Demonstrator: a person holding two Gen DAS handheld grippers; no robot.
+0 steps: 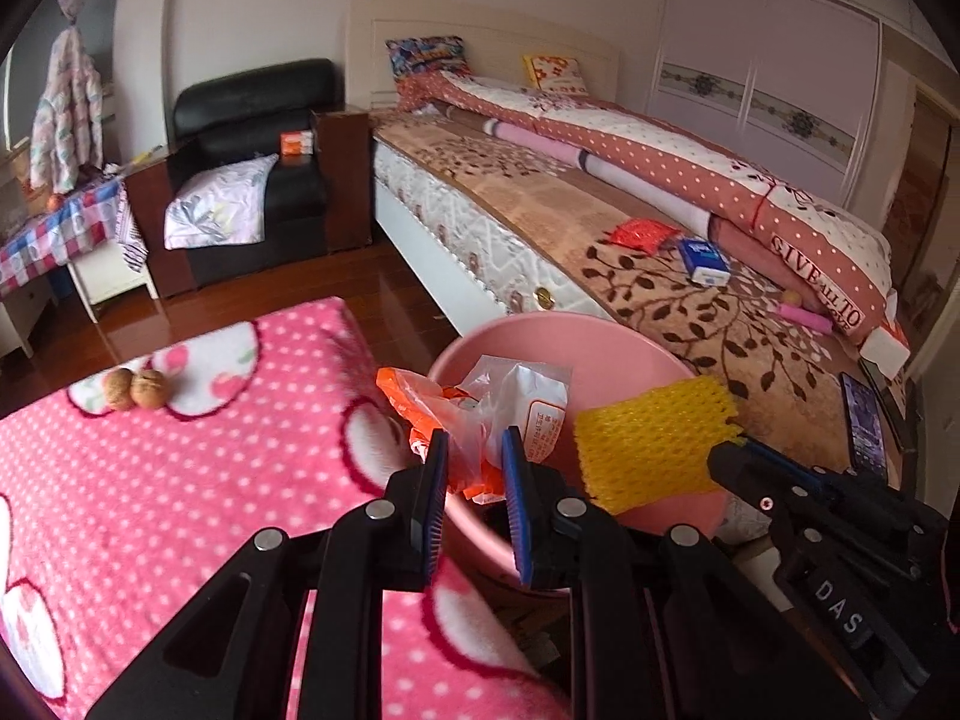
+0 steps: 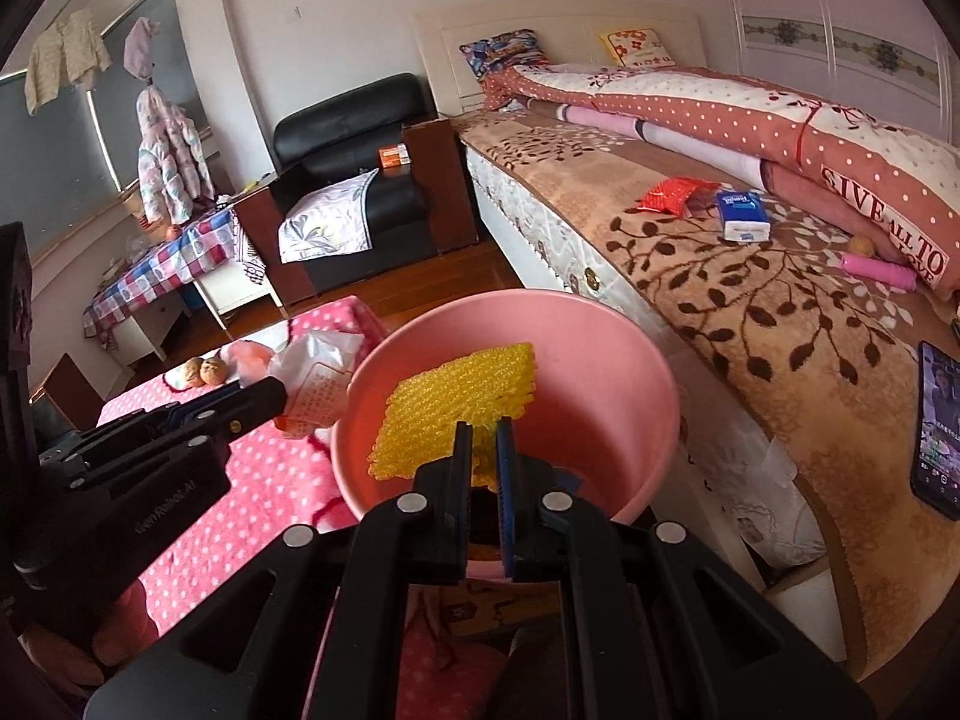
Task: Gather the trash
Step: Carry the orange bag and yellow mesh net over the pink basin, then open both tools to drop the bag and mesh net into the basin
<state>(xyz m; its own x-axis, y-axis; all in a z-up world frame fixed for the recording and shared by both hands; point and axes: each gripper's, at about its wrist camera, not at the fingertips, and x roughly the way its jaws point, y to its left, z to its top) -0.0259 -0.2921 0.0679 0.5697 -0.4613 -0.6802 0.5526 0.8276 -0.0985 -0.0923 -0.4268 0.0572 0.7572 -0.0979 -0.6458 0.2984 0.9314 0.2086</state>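
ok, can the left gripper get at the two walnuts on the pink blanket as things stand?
Probably not yet. The path to the walnuts across the pink blanket looks free, but the left gripper is shut on plastic wrappers over the pink bin. It would likely need to drop those first.

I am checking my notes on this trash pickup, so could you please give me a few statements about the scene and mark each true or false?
1. The right gripper holds a yellow foam fruit net above the pink bucket. True.
2. The left gripper is empty. False: it grips crumpled plastic wrappers, orange and clear.
3. Two walnuts lie on the pink polka-dot blanket. True.
4. The tissue pack lies inside the bucket. False: it lies on the bed, beside a red packet.
5. A phone lies on the bed with its screen lit. True.
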